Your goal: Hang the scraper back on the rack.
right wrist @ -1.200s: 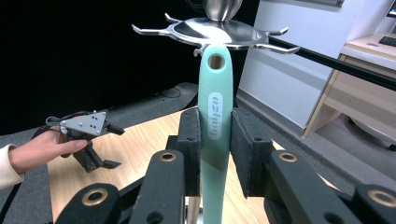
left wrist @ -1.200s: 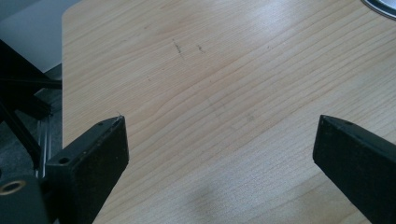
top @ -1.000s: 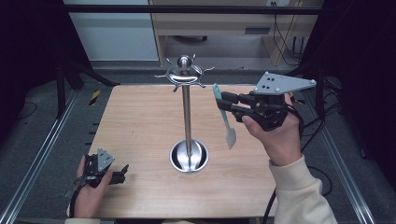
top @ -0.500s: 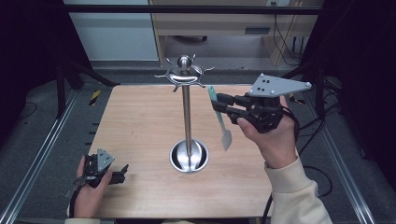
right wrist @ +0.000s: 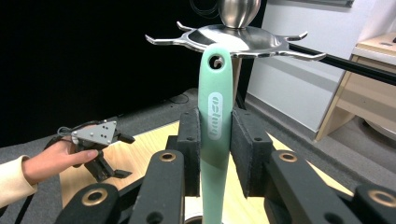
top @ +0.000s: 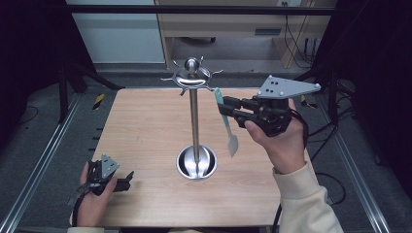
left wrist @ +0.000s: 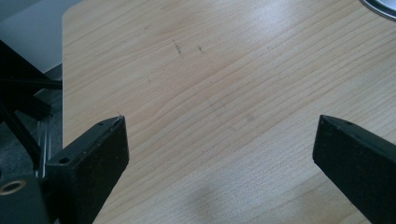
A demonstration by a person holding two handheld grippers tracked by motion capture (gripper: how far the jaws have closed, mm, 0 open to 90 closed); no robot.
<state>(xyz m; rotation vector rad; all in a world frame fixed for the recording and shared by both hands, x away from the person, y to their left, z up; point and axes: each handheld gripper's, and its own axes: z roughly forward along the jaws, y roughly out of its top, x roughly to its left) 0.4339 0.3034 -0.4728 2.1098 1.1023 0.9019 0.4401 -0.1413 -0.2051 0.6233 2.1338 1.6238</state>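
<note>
A polished metal utensil stand [top: 194, 116] rises from a round base [top: 196, 162] at the table's middle, with a crown of hooks [top: 191, 77] on top. My right gripper [top: 227, 108] is shut on the handle of a mint green spatula [top: 228, 131], which hangs blade down just right of the pole. In the right gripper view the spatula's handle [right wrist: 215, 116] stands upright between the pads, and its hanging hole sits directly below the hooked crown [right wrist: 238, 37]. My left gripper [top: 127, 180] rests at the table's front left, its jaws wide apart over bare wood [left wrist: 219, 140].
The wooden table [top: 145, 126] has metal rails along both sides. A desk and cables stand beyond its far edge. The stand's base edge [left wrist: 380, 5] peeks in at the upper right of the left gripper view. The left hand and gripper [right wrist: 122, 156] appear low left in the right gripper view.
The spatula's handle end has shifted slightly toward the stand's hooks, still held in the right gripper. The left gripper has stayed where it was.
</note>
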